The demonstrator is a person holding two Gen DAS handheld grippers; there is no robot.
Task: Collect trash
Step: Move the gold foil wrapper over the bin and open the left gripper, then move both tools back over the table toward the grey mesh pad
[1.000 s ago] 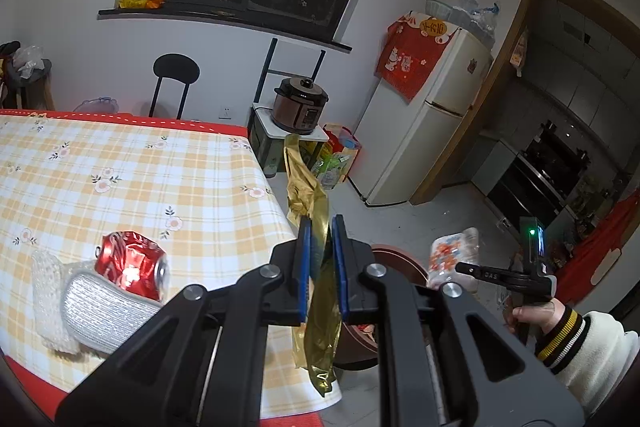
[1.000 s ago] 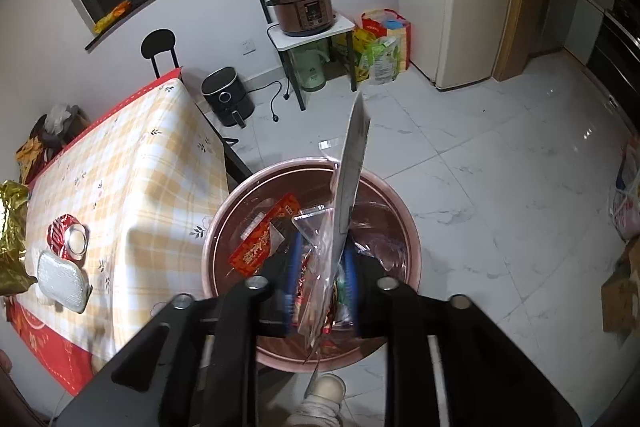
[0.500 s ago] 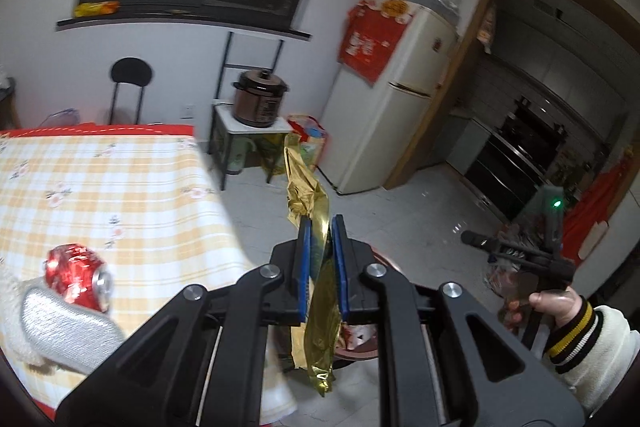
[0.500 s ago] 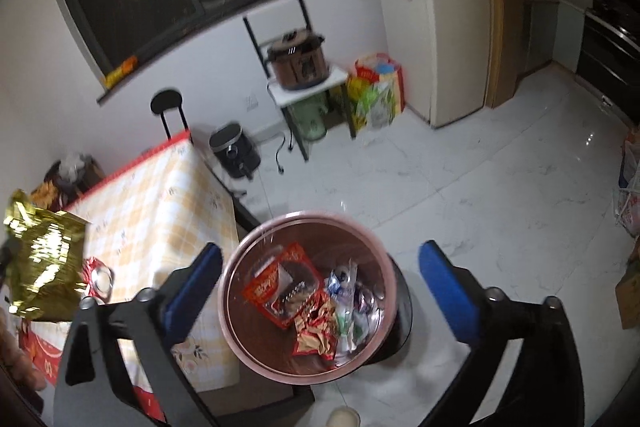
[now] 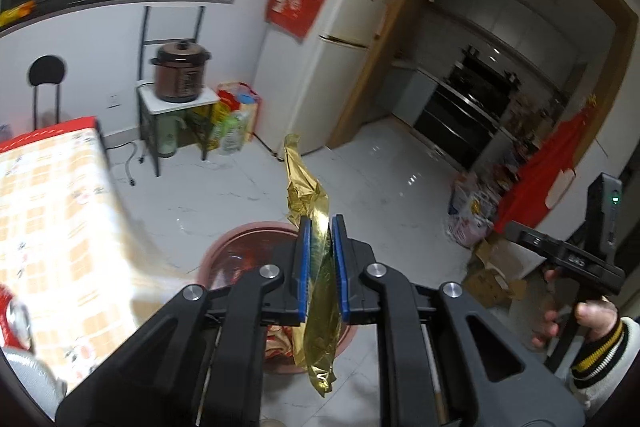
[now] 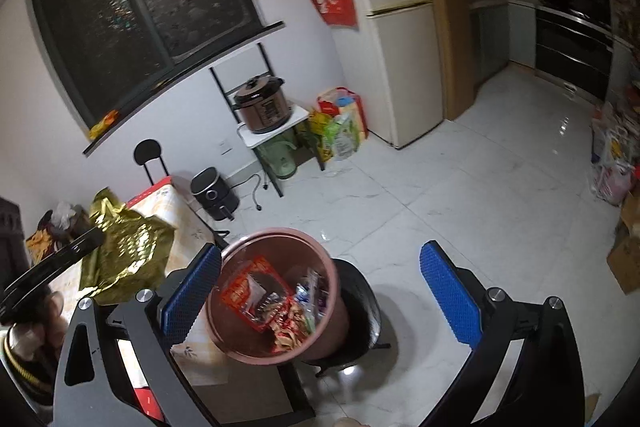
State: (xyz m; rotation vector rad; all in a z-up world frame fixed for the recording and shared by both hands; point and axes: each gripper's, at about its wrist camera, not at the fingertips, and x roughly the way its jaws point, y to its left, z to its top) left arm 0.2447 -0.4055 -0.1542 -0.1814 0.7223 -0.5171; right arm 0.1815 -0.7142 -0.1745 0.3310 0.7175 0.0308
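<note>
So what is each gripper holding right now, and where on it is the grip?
The left gripper is shut on the gold foil wrapper, pinched about midway along its length. The right gripper is open and holds nothing.

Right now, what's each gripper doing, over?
Left gripper shut on gold wrapper, over pink bin. Right gripper open, empty. Nothing blocking the bin.

Home dining area opening onto a kitchen. A cream fridge (image 6: 400,39) is standing by the wooden doorway, a built-in oven (image 6: 574,47) is showing beyond it (dark glass front). A brown pressure cooker (image 6: 262,105) is sitting on a small stand, a checked tablecloth (image 5: 48,227) is covering the table, white marble-look tiles (image 6: 480,211) are running throughout.
</note>
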